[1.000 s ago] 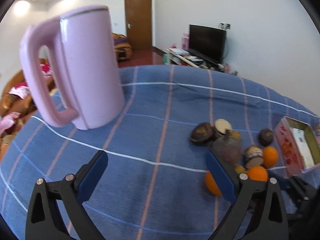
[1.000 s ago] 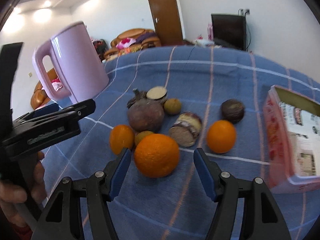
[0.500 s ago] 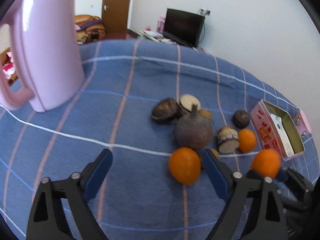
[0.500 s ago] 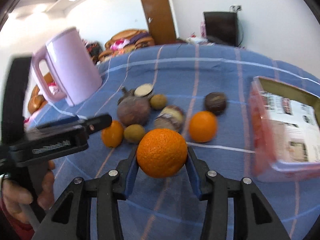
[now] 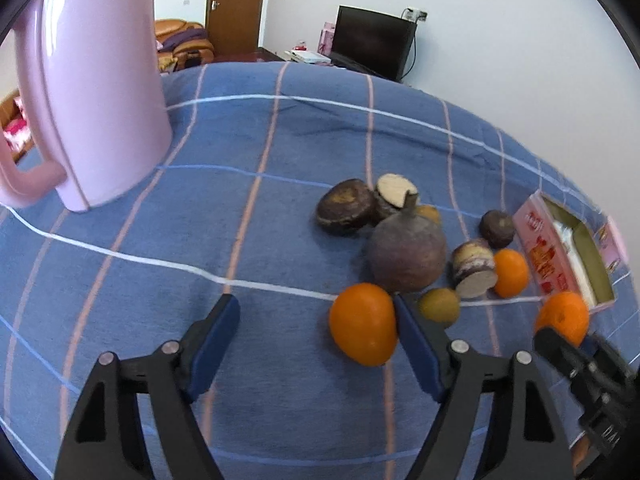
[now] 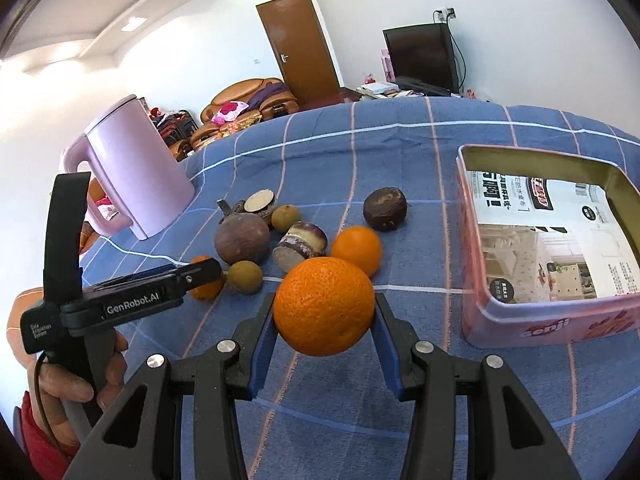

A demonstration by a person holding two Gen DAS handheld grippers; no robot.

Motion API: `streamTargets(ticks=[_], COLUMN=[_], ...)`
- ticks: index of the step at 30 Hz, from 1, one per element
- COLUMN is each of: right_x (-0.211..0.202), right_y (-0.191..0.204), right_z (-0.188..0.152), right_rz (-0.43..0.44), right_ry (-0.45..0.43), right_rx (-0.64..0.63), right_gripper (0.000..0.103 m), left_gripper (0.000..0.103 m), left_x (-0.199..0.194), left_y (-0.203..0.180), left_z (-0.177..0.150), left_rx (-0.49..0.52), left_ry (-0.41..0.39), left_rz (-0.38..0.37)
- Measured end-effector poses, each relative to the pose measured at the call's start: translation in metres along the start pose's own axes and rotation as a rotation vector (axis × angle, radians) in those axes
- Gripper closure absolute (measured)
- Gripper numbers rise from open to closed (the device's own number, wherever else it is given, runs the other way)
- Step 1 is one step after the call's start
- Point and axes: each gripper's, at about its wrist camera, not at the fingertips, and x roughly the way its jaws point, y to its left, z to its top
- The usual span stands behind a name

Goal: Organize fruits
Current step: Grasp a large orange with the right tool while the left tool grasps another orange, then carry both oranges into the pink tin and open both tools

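Orange, big one (image 6: 324, 306), pinched between my right gripper (image 6: 324, 320) pads and lifted clear of the blue checked cloth (image 6: 400, 152) on the worktop, just beside the near left corner of the pink tin (image 6: 472, 248). Tin is open, printed paper inside. My left gripper (image 5: 316, 344) is spread, its jaws have just been closing in; a smaller orange (image 5: 362, 324) sits on the cloth between them, against the right pad, left pad well apart from it. Rest of the fruit bunched mid-cloth: mangosteen (image 5: 406, 256), cut halves (image 5: 474, 268), two small brown round fruits (image 6: 245, 277), another orange (image 6: 356, 250), a dark round one (image 6: 385, 208). Pink jug (image 5: 92, 80) stands upright toward the far left edge.
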Motion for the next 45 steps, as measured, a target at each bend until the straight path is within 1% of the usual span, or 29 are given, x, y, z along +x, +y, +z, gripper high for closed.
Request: streamTargets(ticks=[3,5,8,9,11,14,15,16,17,19,20,23,25,27,29,30,31,33,36,38,42,45], right_x=[0.001,0.002,0.004,0.004,0.005,0.002,0.002,0.001,0.002,0.001,-0.001,-0.010,-0.022,-0.031,-0.044,-0.047,-0.053,-0.061,-0.072,-0.078,-0.081,-0.082], right_y=[-0.002,-0.004,-0.005,-0.004,-0.003,-0.003,-0.003,-0.004,-0.005,-0.005,-0.005,-0.004,-0.006,-0.009,-0.018,-0.020,-0.026,-0.036,-0.055,-0.068,-0.089,-0.104], right_z=[0.000,0.000,0.000,0.000,-0.001,0.000,0.000,0.000,0.000,0.000,0.000,0.003,0.007,0.011,0.017,0.020,0.023,0.026,0.026,0.025,0.026,0.027], right_rz=[-0.006,-0.008,-0.006,-0.005,-0.002,-0.009,-0.013,-0.014,-0.012,-0.012,-0.013,-0.018,-0.033,-0.055,-0.089,-0.098,-0.115,-0.145,-0.237,-0.275,-0.302,-0.314], right_ry=[0.006,0.010,0.014,0.015,0.016,-0.001,-0.005,-0.006,-0.007,-0.012,-0.021,-0.063,-0.118,-0.159,-0.214,-0.227,-0.248,-0.277,-0.313,-0.327,-0.319,-0.306], right_rx=[0.004,0.011,0.017,0.017,0.016,0.011,0.011,0.012,0.015,0.016,0.012,-0.004,-0.014,-0.021,-0.019,-0.017,-0.012,-0.013,-0.048,-0.065,-0.072,-0.077], right_gripper=[0.055,0.055,0.055,0.055,0.055,0.055,0.055,0.055,0.055,0.055,0.055,0.055,0.055,0.055,0.055,0.055,0.055,0.055,0.055,0.055,0.055,0.055], left_gripper=[0.021,0.020,0.020,0.021,0.023,0.034,0.042,0.049,0.052,0.066,0.068,0.068,0.068,0.068,0.068,0.068,0.068,0.068,0.068,0.068,0.068,0.068], left_x=[-0.003,-0.001,0.010,0.009,0.011,0.012,0.011,0.010,0.010,0.009,0.009,0.005,-0.001,-0.013,-0.025,-0.029,-0.033,-0.035,-0.040,-0.045,-0.046,-0.045], left_y=[-0.012,-0.020,-0.026,-0.026,-0.024,-0.008,-0.007,-0.006,-0.006,-0.007,-0.006,0.001,0.003,0.002,-0.003,-0.007,-0.011,-0.019,-0.030,-0.040,-0.073,-0.094], left_z=[-0.003,-0.004,-0.006,-0.006,-0.004,-0.001,-0.001,-0.002,-0.002,-0.001,-0.001,0.000,0.001,0.000,0.000,-0.002,-0.003,-0.006,-0.009,-0.011,-0.014,-0.015], left_rx=[0.113,0.157,0.168,0.161,0.152,0.066,0.060,0.062,0.060,0.054,0.045,-0.015,-0.044,-0.051,-0.039,-0.028,-0.016,-0.001,0.002,0.014,0.049,0.058], left_ry=[-0.017,-0.025,0.003,-0.018,-0.015,-0.007,-0.014,-0.021,-0.024,-0.031,-0.036,-0.065,-0.114,-0.197,-0.279,-0.320,-0.346,-0.360,-0.392,-0.406,-0.406,-0.395], left_rz=[0.079,0.115,0.140,0.139,0.130,0.087,0.100,0.114,0.113,0.116,0.114,0.090,0.067,0.032,0.007,-0.009,-0.026,-0.041,-0.053,-0.062,-0.069,-0.112])
